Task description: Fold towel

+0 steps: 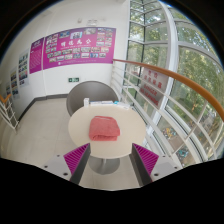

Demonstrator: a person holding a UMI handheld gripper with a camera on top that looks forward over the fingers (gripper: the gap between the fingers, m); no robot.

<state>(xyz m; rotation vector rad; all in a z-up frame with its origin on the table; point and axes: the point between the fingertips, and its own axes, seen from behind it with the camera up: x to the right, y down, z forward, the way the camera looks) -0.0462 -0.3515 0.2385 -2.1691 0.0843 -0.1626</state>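
Observation:
A pink-red towel (pixel 104 127) lies folded into a small bundle on a round white table (pixel 82 138). My gripper (pixel 110 158) is held above the table's near edge, with the towel ahead of the fingers and apart from them. The fingers (pixel 77 155) are spread wide and hold nothing; the magenta pads show on both sides.
A grey chair (pixel 88 96) stands behind the table. A white wall with pink posters (pixel 80 45) is at the back. A curved wooden handrail (pixel 170 75) and glass windows run along the right. A tiled floor (pixel 35 130) lies to the left of the table.

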